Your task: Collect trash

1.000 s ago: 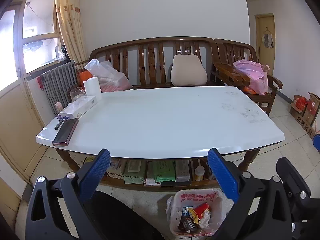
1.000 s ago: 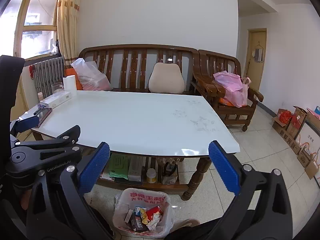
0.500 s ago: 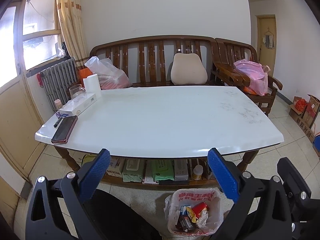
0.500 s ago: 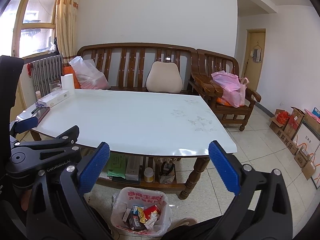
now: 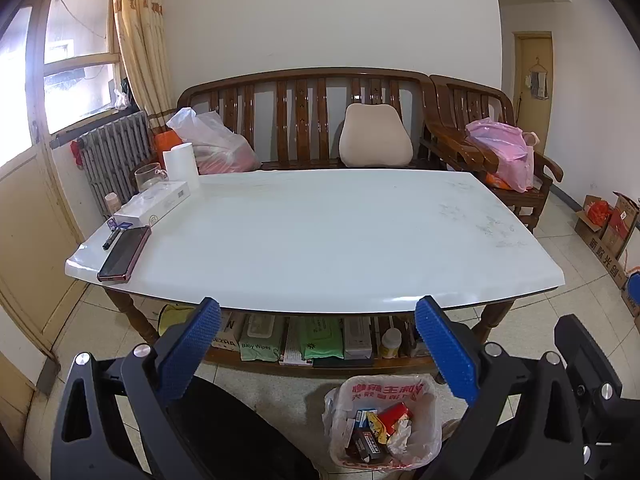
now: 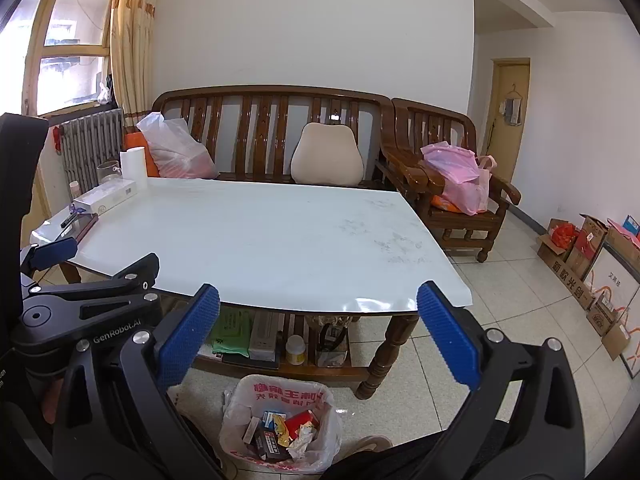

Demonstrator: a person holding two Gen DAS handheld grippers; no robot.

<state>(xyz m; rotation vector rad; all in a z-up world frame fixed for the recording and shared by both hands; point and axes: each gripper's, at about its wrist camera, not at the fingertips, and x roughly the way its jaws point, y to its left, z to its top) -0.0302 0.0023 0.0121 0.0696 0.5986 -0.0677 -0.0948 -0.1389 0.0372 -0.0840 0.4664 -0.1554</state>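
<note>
Now | both jaws wide, empty | trash bin (image 5: 384, 420) on floor below/betw. them

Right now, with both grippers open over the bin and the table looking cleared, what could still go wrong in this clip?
1. The phone lies at the table's left corner, near the edge; a sweep there might knock it off.
2. The tissue box, paper roll and glass are not obviously trash and could be binned by mistake.
3. The lined bin looks fairly full, so another piece dropped from the left gripper or right gripper may spill out.
</note>
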